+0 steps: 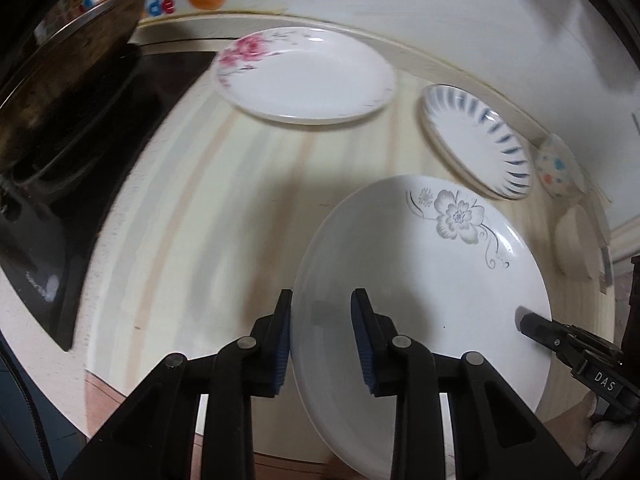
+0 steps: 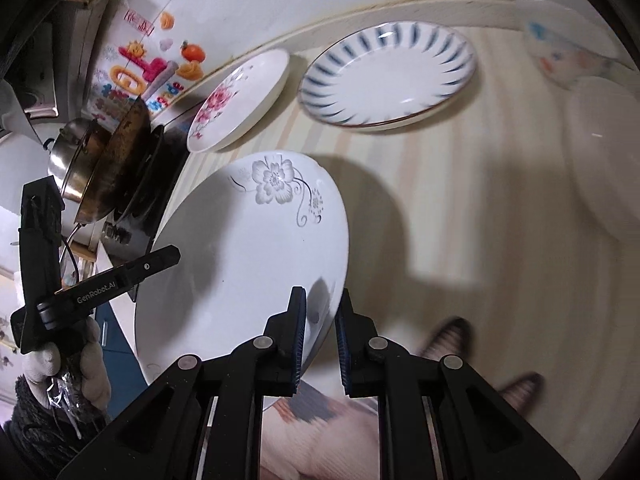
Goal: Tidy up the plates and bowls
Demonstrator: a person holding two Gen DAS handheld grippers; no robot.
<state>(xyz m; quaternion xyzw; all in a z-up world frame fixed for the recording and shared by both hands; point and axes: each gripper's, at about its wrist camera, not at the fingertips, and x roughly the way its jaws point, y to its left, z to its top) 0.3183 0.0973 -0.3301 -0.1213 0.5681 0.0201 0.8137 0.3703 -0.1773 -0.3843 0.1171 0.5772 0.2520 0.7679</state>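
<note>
A white plate with a grey flower [image 1: 420,280] [image 2: 248,248] is held tilted above the counter between both grippers. My left gripper [image 1: 322,312] straddles its left rim, jaws wider than the rim. My right gripper [image 2: 322,308] is shut on its right rim; it also shows in the left wrist view [image 1: 536,326]. A pink-flower plate [image 1: 304,74] [image 2: 240,100] lies at the back. A blue-striped plate [image 1: 476,144] [image 2: 388,74] lies to its right. A dotted bowl [image 1: 558,166] [image 2: 568,50] and a white bowl [image 1: 574,242] [image 2: 604,152] stand at the far right.
A dark wok [image 1: 68,80] [image 2: 120,160] sits on the black stove [image 1: 60,248] at the left, with a steel pot [image 2: 74,160] behind it. The striped counter [image 1: 208,200] [image 2: 460,200] meets a white wall with stickers [image 2: 148,68]. The counter's front edge is near me.
</note>
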